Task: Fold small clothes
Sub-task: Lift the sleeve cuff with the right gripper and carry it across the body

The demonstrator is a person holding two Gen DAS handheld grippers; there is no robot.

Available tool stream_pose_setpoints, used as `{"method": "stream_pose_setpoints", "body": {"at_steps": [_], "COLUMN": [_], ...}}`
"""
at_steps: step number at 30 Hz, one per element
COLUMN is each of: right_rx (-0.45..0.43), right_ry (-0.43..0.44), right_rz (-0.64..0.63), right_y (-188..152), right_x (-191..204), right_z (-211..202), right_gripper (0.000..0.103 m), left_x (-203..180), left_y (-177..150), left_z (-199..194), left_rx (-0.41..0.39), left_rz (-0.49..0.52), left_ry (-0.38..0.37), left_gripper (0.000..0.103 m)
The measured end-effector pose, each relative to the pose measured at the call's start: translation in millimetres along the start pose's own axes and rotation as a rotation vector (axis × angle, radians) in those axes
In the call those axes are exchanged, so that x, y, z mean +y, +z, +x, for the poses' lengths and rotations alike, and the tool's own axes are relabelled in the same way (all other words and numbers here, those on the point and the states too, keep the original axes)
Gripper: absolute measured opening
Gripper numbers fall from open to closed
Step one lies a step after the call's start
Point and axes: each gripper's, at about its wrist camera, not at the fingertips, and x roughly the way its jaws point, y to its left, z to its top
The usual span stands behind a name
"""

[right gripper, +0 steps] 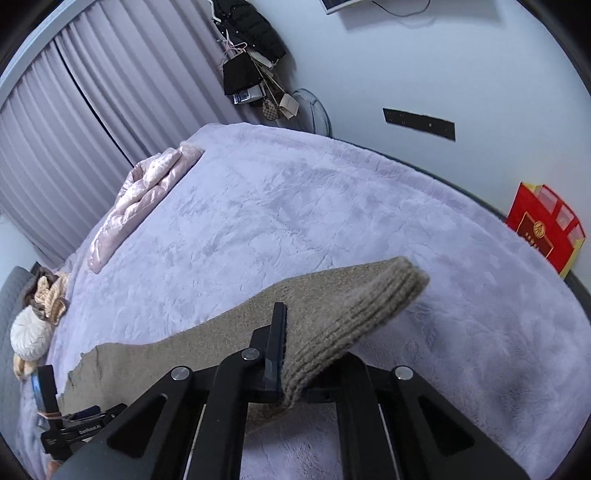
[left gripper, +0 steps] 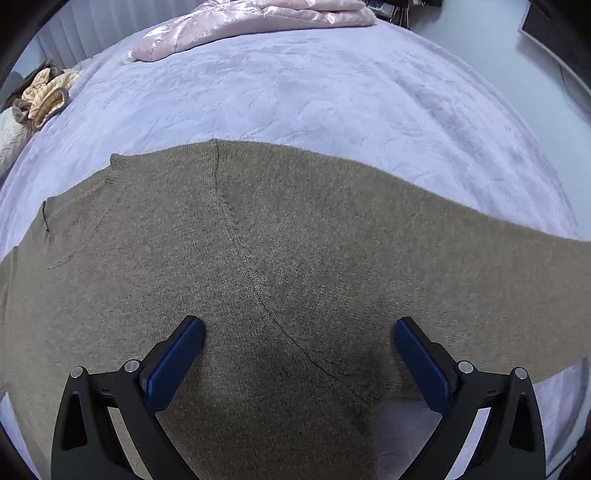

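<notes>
A taupe knit sweater [left gripper: 295,258] lies spread flat on a lilac plush bed cover [left gripper: 295,92]. My left gripper [left gripper: 298,326] hangs open just above the sweater's body, where the sleeve seam meets it. Its blue pads [left gripper: 173,365] stand wide apart with nothing between them. In the right wrist view, my right gripper [right gripper: 291,354] is shut on the sweater's ribbed sleeve cuff [right gripper: 369,306]. The cuff is lifted off the bed cover [right gripper: 295,206] and the sleeve [right gripper: 184,354] trails back to the left. The cuff hides the right finger.
A folded pink quilted jacket [left gripper: 240,26] lies at the bed's far side. Beige and brown garments [left gripper: 44,96] are bunched at the left edge beside a white knitted item [right gripper: 29,336]. A red box [right gripper: 543,229] stands past the right edge. Curtains and hanging bags [right gripper: 255,74] line the wall.
</notes>
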Motion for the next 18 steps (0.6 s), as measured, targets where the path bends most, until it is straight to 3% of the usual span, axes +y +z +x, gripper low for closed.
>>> {"method": "stream_pose_setpoints", "body": {"at_steps": [8, 18], "right_rx": [-0.062, -0.119], "right_ry": [-0.043, -0.072], "right_rz": [-0.136, -0.339], "right_y": [14, -1], "right_x": [59, 171], "right_z": [-38, -71], "right_gripper": [0.006, 0.006], "left_x": [46, 118], "left_y": [-8, -45], "left_z": [-26, -66], "left_rx": [-0.021, -0.083], "left_rz": [-0.065, -0.116], "left_ry": [0.014, 0.064], "left_gripper": [0.103, 0.103]}}
